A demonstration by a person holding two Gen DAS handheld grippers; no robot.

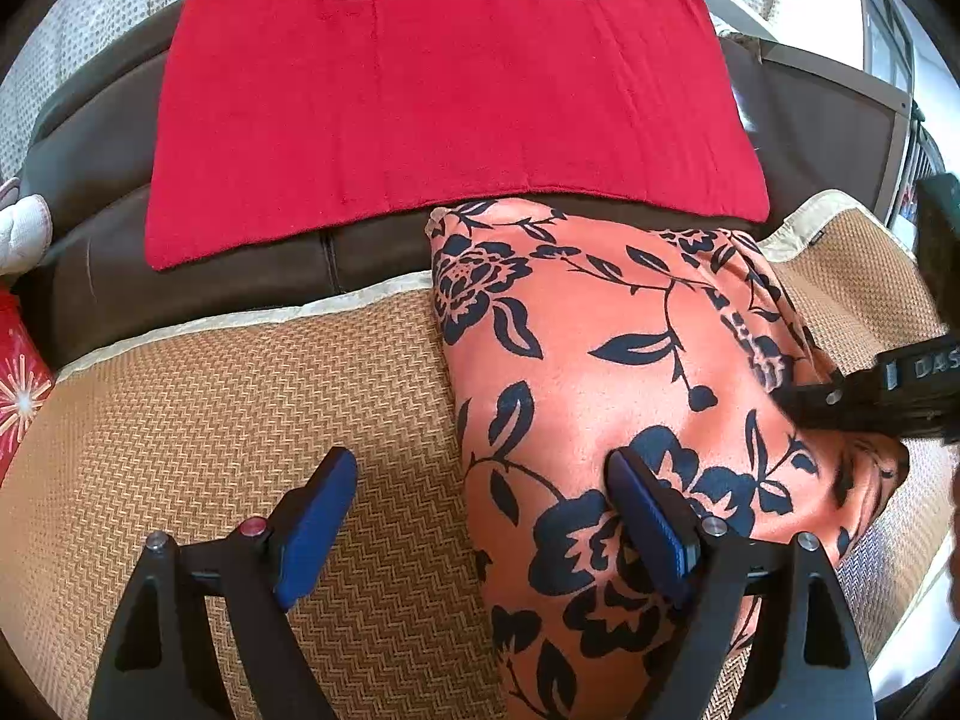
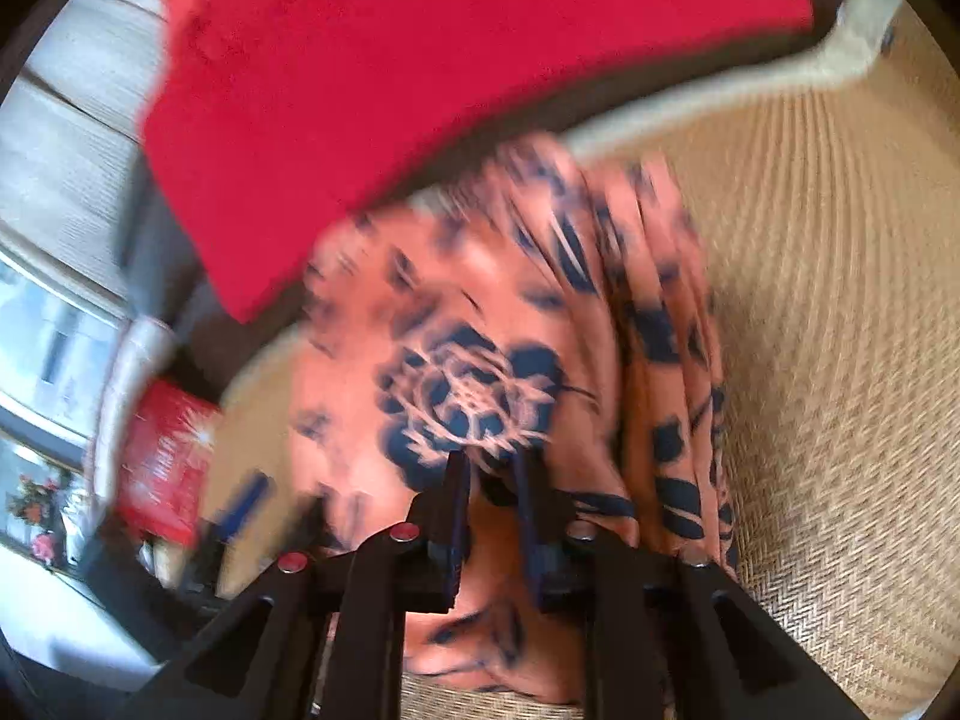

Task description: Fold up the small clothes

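Figure. Folding a small floral garment [image 1: 630, 360] on a woven mat [image 1: 240, 420] that covers the seat of a brown sofa [image 1: 108, 252].

The garment, salmon-orange with a dark blue flower print, lies on the mat with its far edge just short of a red cloth [image 1: 450, 108] spread over the sofa back. It appears already doubled over, and along the side farther from the red cloth's middle several layers bunch in soft ridges, seen more plainly though blurred in the right wrist view [image 2: 480, 360].

Left gripper [image 1: 480, 516]: jaws stand wide apart. One blue pad rests on the garment's print, the other hangs over bare mat; nothing is clamped between them.

Right gripper [image 2: 489, 498]: jaws drawn close together with a fold of the garment running between them, so it is judged to be pinching the fabric near its edge. In the left wrist view this gripper [image 1: 840, 396] enters from the side and meets the garment's bunched edge.

Handling, as a judgement: the fabric looks thin, light and limp, with a faint sheen suggesting it may slide on itself. It will not hold a shape unaided, and lifted layers may slip apart. A corner or a folded edge, taken through all layers, is the sound place to grip; the flat middle offers nothing to pinch. The mat's rough weave should resist dragging.
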